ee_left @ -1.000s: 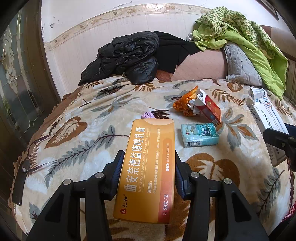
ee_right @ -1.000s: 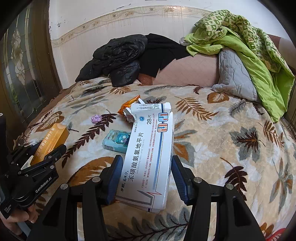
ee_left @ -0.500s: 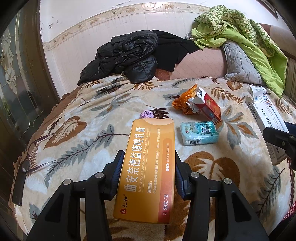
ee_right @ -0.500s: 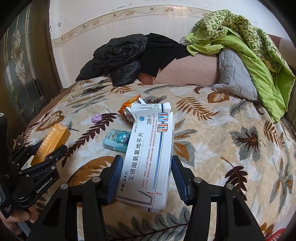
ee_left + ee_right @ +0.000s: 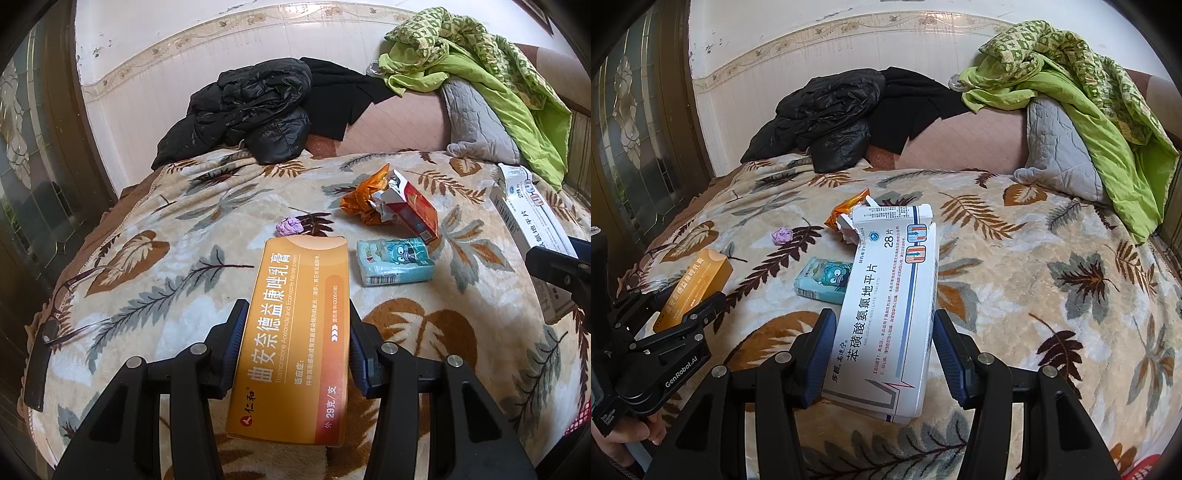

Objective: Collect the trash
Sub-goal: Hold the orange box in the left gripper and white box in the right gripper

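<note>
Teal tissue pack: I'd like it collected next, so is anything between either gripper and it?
Yes. Each gripper is already full: the left gripper clamps the orange box, the right gripper the white box. The tissue pack lies uncovered on the blanket.

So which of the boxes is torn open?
The red box lying on the blanket beside the orange wrapper; its end is ripped open. The orange box looks closed.

bed with leaf-print blanket [image 5: 192,236] fills the frame's middle | black puffer jacket [image 5: 251,110] heaped upper centre against the wall | green patterned cloth [image 5: 480,70] over grey quilted pillow [image 5: 476,122], upper right | eyeglasses [image 5: 70,306] at left edge on blanket | glass-panelled door [image 5: 631,140] far left
</note>
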`<state>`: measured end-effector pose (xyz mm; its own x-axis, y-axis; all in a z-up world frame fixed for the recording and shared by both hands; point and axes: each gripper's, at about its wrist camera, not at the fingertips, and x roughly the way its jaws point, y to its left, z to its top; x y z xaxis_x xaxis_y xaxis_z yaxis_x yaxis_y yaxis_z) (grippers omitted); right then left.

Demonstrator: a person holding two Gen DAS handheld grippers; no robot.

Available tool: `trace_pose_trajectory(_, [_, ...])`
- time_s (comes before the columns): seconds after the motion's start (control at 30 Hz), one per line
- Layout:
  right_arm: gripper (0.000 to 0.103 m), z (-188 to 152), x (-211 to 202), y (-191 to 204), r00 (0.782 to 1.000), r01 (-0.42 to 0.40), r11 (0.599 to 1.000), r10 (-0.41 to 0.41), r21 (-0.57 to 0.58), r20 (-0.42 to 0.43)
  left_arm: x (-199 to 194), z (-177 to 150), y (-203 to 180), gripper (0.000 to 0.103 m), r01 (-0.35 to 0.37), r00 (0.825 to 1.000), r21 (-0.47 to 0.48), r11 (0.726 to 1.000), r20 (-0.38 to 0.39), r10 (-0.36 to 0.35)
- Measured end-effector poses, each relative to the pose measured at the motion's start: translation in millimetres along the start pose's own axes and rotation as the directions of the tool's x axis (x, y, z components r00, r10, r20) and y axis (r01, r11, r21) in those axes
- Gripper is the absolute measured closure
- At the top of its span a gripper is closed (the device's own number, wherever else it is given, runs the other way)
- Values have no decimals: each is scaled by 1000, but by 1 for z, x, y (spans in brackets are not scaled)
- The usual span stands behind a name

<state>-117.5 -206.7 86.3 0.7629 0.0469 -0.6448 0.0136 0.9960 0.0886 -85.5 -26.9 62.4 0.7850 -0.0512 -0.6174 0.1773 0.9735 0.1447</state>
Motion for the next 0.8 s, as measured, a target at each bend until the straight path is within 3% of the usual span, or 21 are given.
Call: trace_pose_trajectory(0.8, [46,-19,-38,-29,997,-72,978,70,193,18,-1,0,-6,56,7,1000,45,999,-12,-7])
